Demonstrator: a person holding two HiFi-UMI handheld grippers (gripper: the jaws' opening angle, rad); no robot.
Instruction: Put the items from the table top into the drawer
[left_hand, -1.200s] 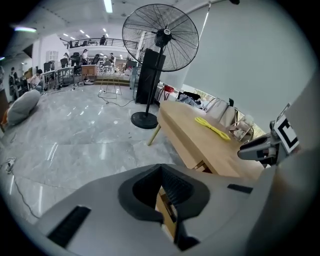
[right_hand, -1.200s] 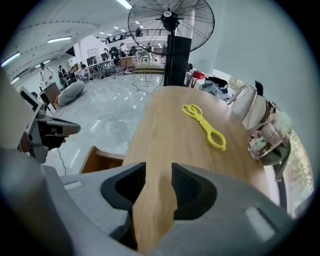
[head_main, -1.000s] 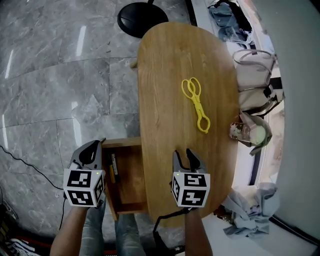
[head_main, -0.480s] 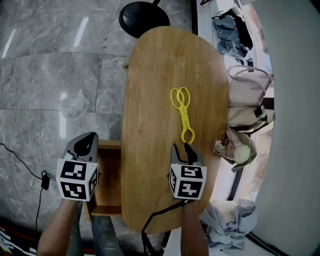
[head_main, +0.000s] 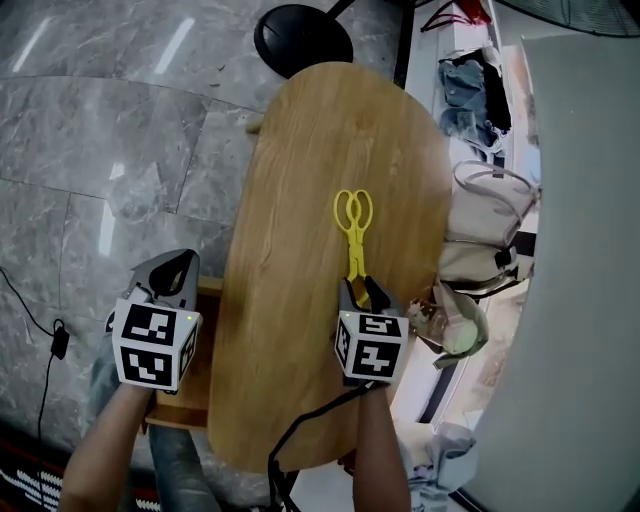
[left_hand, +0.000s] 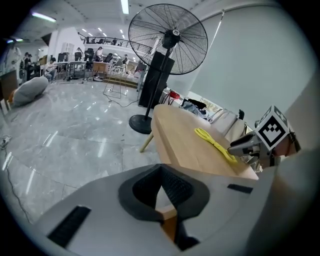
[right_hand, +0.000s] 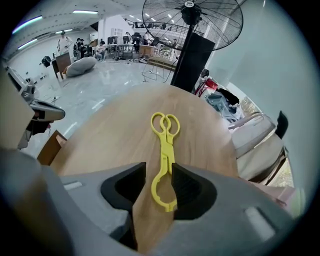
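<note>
Glossy grey marble floor spreads left of the oval wooden table. A black pedestal fan stands at its far end, a pale wall rises on the right, and strip lights run overhead.

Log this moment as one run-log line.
phase: pre-grasp | right claw: open, astride yellow tongs lying on table | left claw: shut, empty, beside open drawer

Left tongs, right tongs: grey, black pads, marker cubes.
</note>
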